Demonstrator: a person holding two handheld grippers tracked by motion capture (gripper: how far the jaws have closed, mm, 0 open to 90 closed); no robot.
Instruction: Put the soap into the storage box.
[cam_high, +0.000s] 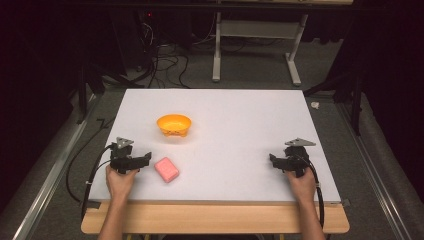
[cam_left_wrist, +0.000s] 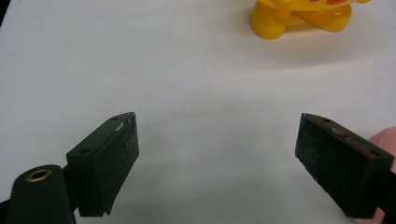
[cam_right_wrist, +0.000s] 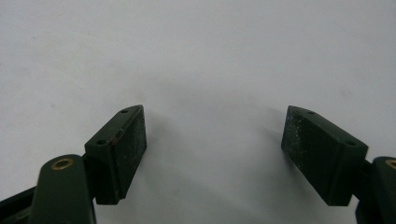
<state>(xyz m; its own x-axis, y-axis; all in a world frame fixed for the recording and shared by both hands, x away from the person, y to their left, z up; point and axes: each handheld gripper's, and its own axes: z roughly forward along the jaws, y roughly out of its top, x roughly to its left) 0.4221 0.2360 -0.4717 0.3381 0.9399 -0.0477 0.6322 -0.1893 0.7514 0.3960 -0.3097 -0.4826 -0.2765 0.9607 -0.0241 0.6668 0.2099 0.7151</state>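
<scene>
Bowl (cam_left_wrist: 303, 16) ahead of left gripper (cam_left_wrist: 217, 144) — soap (cam_high: 166, 169) overhead.

No readable text, label, brand, number or sign is to be found.

Red-orange markings are seen on the yellow bowl (cam_left_wrist: 303, 16) in the left gripper view, but they are cut off by the frame's upper edge and cannot be made out as letters or figures. The pink block (cam_high: 166, 169) is shown in the high view with a plain upper face, too small for any lettering to be told.
</scene>
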